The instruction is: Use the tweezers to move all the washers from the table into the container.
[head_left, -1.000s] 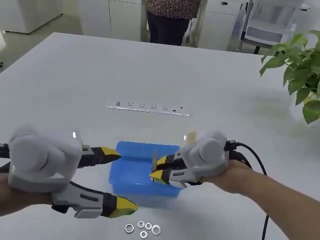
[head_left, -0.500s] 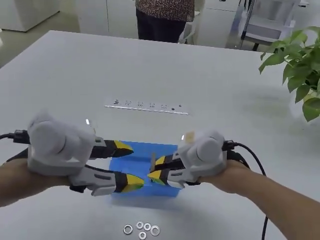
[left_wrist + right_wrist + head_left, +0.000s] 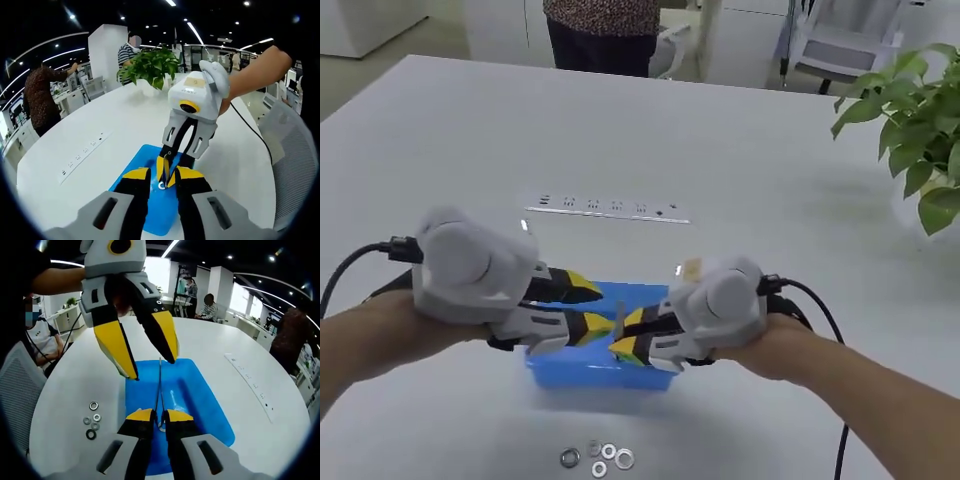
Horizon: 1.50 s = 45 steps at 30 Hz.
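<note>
Here the R gripper (image 3: 160,416) is closed tight on the tweezers (image 3: 159,385), which point fwd over the blue container (image 3: 200,400). The L gripper (image 3: 592,308) faces it, jaws clearly apart, holding nothing. The washers (image 3: 597,458) lie in a small group on the table (image 3: 740,160), near the container, outside it.

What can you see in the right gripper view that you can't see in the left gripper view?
Right gripper view: the little washers lying on the table beside the blue container, and the left gripper with its yellow tongs open. Left gripper view: a leafy potted plant and the right gripper facing the camera. Both: the blue container, the tweezers pinched in the right gripper's tongs, and the power strip.
</note>
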Each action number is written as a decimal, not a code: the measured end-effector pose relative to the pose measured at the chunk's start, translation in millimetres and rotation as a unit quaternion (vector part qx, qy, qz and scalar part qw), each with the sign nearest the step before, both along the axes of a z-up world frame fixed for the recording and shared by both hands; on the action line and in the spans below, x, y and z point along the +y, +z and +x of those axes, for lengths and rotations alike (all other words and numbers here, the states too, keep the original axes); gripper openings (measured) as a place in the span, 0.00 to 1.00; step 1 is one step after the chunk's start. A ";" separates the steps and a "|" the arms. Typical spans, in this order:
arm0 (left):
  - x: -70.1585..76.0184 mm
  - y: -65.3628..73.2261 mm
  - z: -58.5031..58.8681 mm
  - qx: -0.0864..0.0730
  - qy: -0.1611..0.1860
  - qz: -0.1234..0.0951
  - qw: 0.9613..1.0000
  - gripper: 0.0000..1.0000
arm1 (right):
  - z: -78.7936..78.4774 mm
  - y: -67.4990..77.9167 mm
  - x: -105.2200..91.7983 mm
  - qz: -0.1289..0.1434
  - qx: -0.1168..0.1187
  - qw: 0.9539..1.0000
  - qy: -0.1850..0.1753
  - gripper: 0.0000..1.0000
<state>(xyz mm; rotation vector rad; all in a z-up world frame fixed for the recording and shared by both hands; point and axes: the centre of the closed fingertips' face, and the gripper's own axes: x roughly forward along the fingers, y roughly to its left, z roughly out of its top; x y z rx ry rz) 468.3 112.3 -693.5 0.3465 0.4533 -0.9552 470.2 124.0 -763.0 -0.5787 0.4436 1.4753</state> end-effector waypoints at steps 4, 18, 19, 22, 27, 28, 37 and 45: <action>-7.9 -0.4 -0.4 -0.004 -0.016 0.003 1.000 0.20 | -0.7 -0.2 0.0 -0.002 -0.003 1.000 0.009 0.10; -17.2 1.6 0.4 -0.018 -0.041 0.009 0.999 0.08 | -0.5 -0.2 -1.1 -0.004 -0.011 1.000 0.021 0.11; -17.3 1.7 0.3 -0.019 -0.042 0.009 0.999 0.08 | -0.4 -0.2 -1.1 -0.004 -0.012 1.000 0.021 0.11; -16.9 1.6 0.2 -0.019 -0.043 0.010 0.999 0.08 | 0.0 -0.4 -0.9 -0.005 -0.014 1.000 0.020 0.12; -16.9 1.2 -0.7 -0.016 -0.041 0.009 0.999 0.06 | 0.0 0.6 -1.4 -0.006 -0.012 1.000 0.016 0.13; -16.7 1.3 -0.4 -0.017 -0.041 0.010 0.999 0.06 | -0.3 0.9 -1.7 -0.006 -0.015 1.000 0.017 0.13; -15.5 2.8 0.9 -0.019 -0.036 0.015 0.999 0.06 | -1.2 5.1 -4.5 -0.003 -0.014 1.000 0.014 0.17; -14.0 9.8 1.1 -0.022 -0.033 0.018 0.999 0.06 | -2.3 14.3 -8.5 0.002 -0.017 1.000 0.006 0.20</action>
